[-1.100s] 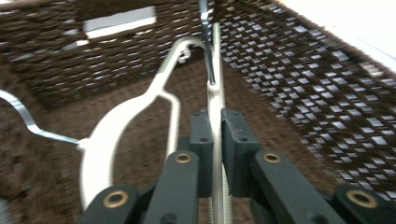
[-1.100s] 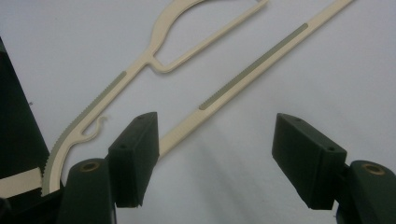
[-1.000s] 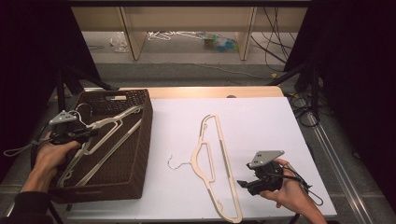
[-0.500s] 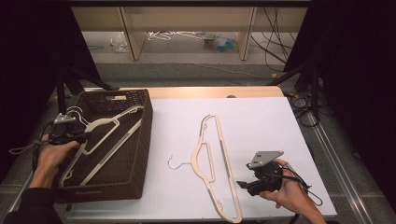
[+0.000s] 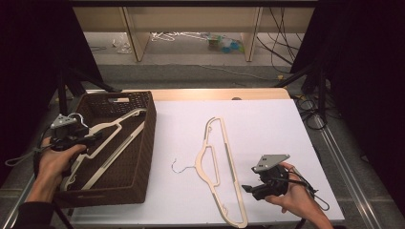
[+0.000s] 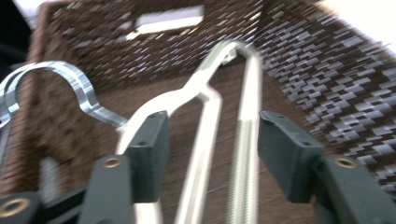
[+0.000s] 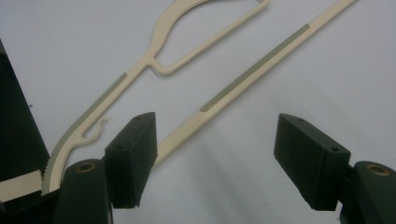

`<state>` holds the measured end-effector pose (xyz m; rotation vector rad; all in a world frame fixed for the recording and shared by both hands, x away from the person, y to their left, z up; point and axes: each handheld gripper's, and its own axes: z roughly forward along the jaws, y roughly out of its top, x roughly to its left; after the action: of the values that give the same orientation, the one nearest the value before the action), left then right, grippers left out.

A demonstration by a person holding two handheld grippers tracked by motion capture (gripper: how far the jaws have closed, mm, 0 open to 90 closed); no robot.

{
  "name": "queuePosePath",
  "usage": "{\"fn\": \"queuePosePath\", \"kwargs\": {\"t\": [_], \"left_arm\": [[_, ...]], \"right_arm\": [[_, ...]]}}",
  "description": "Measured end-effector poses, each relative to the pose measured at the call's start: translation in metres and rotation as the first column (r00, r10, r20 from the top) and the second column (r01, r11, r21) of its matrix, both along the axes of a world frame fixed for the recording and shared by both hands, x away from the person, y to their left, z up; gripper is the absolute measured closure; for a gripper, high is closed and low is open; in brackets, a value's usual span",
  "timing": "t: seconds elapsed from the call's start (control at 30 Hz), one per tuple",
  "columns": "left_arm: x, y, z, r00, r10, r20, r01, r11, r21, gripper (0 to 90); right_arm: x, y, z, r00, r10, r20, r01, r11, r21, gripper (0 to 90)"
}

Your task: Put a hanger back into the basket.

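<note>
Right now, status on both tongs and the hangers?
Left tongs just opened, hanger in basket released. Right tongs open beside hanger on table. Nothing in the way.

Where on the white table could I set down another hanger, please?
The table is bare between the basket and the cream hanger, and along the far right beyond that hanger. It is crowded near the right claw and inside the basket.

Bright overhead light washes the white desk while the surroundings sink into darkness, the left gripper view is smeared by motion blur across the woven basket, and the right gripper view stays fairly sharp.
</note>
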<state>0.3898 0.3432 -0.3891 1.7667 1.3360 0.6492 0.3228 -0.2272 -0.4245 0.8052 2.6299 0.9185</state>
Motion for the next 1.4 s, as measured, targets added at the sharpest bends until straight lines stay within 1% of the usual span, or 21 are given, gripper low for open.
{"fn": "queuePosePath", "kwargs": {"t": [0.17, 0.23, 0.27, 0.3, 0.37, 0.47, 0.53, 0.57, 0.6, 0.67, 0.7, 0.73, 0.8, 0.9, 0.93, 1.0, 1.03, 1.07, 1.17, 1.27, 1.4], "left_arm": [[-0.013, -0.027, 0.014, 0.9955, -0.072, 0.062, 0.073, 0.9970, -0.025, 32.8], [-0.022, -0.046, 0.021, 0.9883, -0.121, 0.092, 0.124, 0.9920, -0.024, 31.4], [-0.022, -0.046, 0.021, 0.9883, -0.121, 0.092, 0.124, 0.9920, -0.024, 31.0], [-0.028, -0.059, 0.025, 0.9796, -0.166, 0.114, 0.169, 0.9853, -0.023, 30.3], [-0.033, -0.068, 0.027, 0.9769, -0.176, 0.121, 0.183, 0.9822, -0.044, 29.7], [-0.043, -0.088, 0.032, 0.9570, -0.251, 0.145, 0.258, 0.9659, -0.025, 27.3], [-0.049, -0.099, 0.034, 0.9499, -0.269, 0.160, 0.275, 0.9613, -0.017, 26.9], [-0.055, -0.109, 0.035, 0.9401, -0.302, 0.159, 0.306, 0.9520, -0.003, 26.0], [-0.055, -0.109, 0.035, 0.9401, -0.302, 0.159, 0.306, 0.9520, -0.003, 25.7], [-0.061, -0.121, 0.034, 0.9291, -0.331, 0.165, 0.334, 0.9425, 0.008, 24.4], [-0.063, -0.125, 0.034, 0.9220, -0.348, 0.170, 0.351, 0.9364, 0.015, 23.3], [-0.069, -0.135, 0.034, 0.9104, -0.373, 0.178, 0.379, 0.9253, 0.002, 22.8], [-0.071, -0.139, 0.034, 0.9072, -0.381, 0.179, 0.387, 0.9219, -0.003, 21.9], [-0.083, -0.158, 0.031, 0.8921, -0.414, 0.182, 0.424, 0.9054, -0.021, 21.5], [-0.083, -0.158, 0.031, 0.8921, -0.414, 0.182, 0.424, 0.9054, -0.021, 21.5], [-0.086, -0.169, 0.024, 0.8761, -0.447, 0.181, 0.456, 0.8898, -0.012, 21.3], [-0.086, -0.169, 0.024, 0.8761, -0.447, 0.181, 0.456, 0.8898, -0.012, 20.9], [-0.086, -0.172, 0.020, 0.8685, -0.459, 0.187, 0.469, 0.8833, -0.007, 20.9], [-0.090, -0.183, 0.006, 0.8635, -0.473, 0.176, 0.483, 0.8754, -0.020, 20.1], [-0.093, -0.188, -0.002, 0.8620, -0.477, 0.171, 0.489, 0.8714, -0.034, 19.3], [-0.095, -0.190, -0.004, 0.8602, -0.473, 0.189, 0.487, 0.8731, -0.028, 18.7]], "right_arm": [[0.001, 0.000, -0.002, 0.9999, -0.007, 0.008, 0.007, 1.0000, -0.003, 29.1], [0.001, 0.001, -0.003, 0.9999, -0.012, 0.001, 0.012, 0.9999, -0.001, 28.9], [0.001, 0.001, -0.003, 0.9999, -0.012, 0.001, 0.012, 0.9999, -0.001, 28.9], [0.000, 0.001, -0.003, 0.9999, -0.014, 0.002, 0.014, 0.9999, 0.004, 28.6], [0.000, 0.001, -0.003, 0.9999, -0.015, -0.004, 0.015, 0.9999, 0.004, 28.6], [0.000, 0.001, -0.004, 0.9999, -0.012, 0.004, 0.012, 0.9999, 0.002, 28.5], [-0.001, 0.002, -0.004, 0.9999, -0.015, -0.002, 0.015, 0.9999, 0.004, 28.2], [0.000, 0.002, -0.004, 0.9998, -0.016, -0.015, 0.016, 0.9999, -0.004, 28.2], [0.000, 0.002, -0.004, 0.9998, -0.016, -0.015, 0.016, 0.9999, -0.004, 28.2], [0.000, 0.002, -0.007, 0.9997, -0.024, -0.003, 0.024, 0.9997, 0.002, 28.2], [0.000, 0.003, -0.008, 0.9997, -0.026, -0.005, 0.026, 0.9997, 0.001, 28.2], [0.000, 0.003, -0.008, 0.9995, -0.019, -0.026, 0.018, 0.9998, -0.008, 28.2], [0.000, 0.003, -0.010, 0.9997, -0.023, -0.012, 0.023, 0.9997, -0.001, 28.2], [0.002, 0.002, -0.010, 0.9993, -0.021, -0.030, 0.021, 0.9998, -0.006, 28.2], [0.002, 0.002, -0.010, 0.9993, -0.021, -0.030, 0.021, 0.9998, -0.006, 28.2], [0.004, 0.001, -0.013, 0.9992, -0.036, -0.018, 0.036, 0.9993, 0.010, 28.0], [0.004, 0.001, -0.013, 0.9992, -0.036, -0.018, 0.036, 0.9993, 0.010, 28.0], [0.005, 0.000, -0.013, 0.9992, -0.036, -0.014, 0.036, 0.9993, 0.009, 27.9], [0.005, -0.001, -0.015, 0.9983, -0.040, -0.042, 0.040, 0.9992, -0.001, 27.7], [0.004, 0.001, -0.016, 0.9988, -0.042, -0.024, 0.043, 0.9991, 0.005, 27.7], [0.004, 0.002, -0.015, 0.9990, -0.037, -0.027, 0.037, 0.9993, 0.000, 27.5]]}}
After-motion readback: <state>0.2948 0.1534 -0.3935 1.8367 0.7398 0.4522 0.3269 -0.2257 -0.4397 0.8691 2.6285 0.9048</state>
